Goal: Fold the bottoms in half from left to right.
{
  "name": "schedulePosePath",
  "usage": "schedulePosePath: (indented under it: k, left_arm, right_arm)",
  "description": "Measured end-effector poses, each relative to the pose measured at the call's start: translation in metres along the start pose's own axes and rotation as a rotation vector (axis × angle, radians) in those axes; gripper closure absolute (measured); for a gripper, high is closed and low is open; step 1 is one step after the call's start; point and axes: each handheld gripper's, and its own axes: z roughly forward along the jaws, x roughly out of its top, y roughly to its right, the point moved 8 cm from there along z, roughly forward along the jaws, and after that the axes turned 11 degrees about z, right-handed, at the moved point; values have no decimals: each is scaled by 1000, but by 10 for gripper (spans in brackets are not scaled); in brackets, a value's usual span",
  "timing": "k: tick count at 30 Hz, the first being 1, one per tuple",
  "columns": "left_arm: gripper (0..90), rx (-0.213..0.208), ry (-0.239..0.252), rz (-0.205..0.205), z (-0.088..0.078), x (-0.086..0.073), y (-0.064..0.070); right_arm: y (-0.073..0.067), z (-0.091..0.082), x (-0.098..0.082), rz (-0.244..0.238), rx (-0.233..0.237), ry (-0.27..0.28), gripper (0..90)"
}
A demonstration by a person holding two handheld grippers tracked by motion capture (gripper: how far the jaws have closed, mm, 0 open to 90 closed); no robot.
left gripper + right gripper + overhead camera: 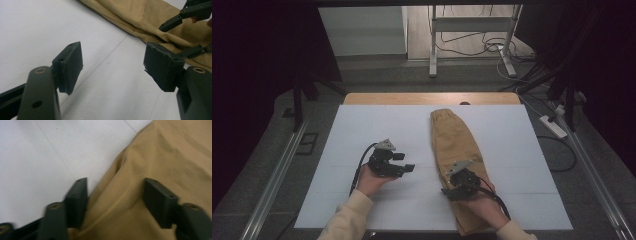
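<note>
Left gripper [404, 162], held in the person's left hand [371, 181], points toward the right gripper [451, 185] with its jaws spread apart and nothing between them. Right hand [482, 202] angles its gripper down and leftward; the jaws stand apart, astride a fold, pads not pressing.

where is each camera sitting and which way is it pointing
High view: above the person's side, facing forward and down on the white table; forearms, hands, left hand-held gripper and right hand-held gripper show.
Left gripper view: rides the left hand-held gripper, looking along its open jaws over bare table towards the tan trousers.
Right gripper view: rides the right hand-held gripper, looking down at the trousers' edge between its jaws.
All three share the trousers and table.
</note>
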Motion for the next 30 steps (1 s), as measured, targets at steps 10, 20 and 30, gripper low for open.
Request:
schedulePosePath:
  k: [10, 20, 30]
  left_arm:
    - [309, -4, -12, 8, 3, -1, 2]
    - [310, 0, -5, 0, 2, -1, -1]
    - [310, 7, 4, -8, -2, -1, -4]
  right_arm:
    - [7, -3, 2, 8, -20, -7, 783]
    - [3, -2, 5, -13, 16, 37, 837]
    - [-31, 8, 18, -69, 114, 61, 836]
